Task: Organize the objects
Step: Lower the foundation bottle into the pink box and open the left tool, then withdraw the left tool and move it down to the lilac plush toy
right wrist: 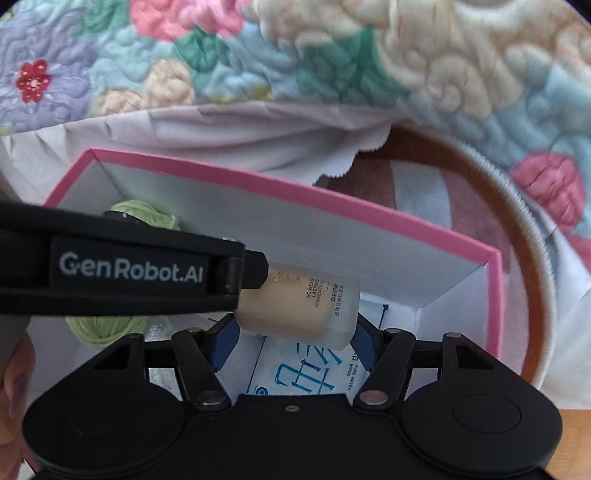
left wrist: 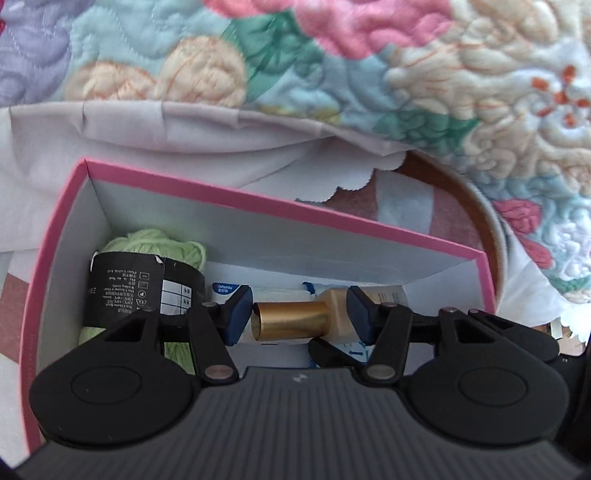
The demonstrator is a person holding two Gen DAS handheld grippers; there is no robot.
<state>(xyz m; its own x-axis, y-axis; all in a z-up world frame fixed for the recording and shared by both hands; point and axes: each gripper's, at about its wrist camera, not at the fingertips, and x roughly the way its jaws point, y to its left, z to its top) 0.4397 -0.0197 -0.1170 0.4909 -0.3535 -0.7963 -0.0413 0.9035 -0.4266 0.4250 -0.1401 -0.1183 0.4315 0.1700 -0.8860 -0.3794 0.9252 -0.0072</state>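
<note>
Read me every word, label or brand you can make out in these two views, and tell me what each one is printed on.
"GenRobot.AI": side of the left gripper.
"NO WEAR LASTING FOUNDATION": foundation bottle; the gold brand word and small characters beside it are unclear.
"PURE WATER WIPES": wipes pack, beside large blue characters I cannot read.
Black yarn label: print upside down, too small.

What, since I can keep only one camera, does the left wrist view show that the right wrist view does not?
Only the left wrist view: the gold cap of the foundation bottle and the black label on the green yarn. Only the right wrist view: the bottle's printed lettering, the wipes pack's large blue writing and a hand. Both: bottle, yarn, pink box, floral quilt.
</note>
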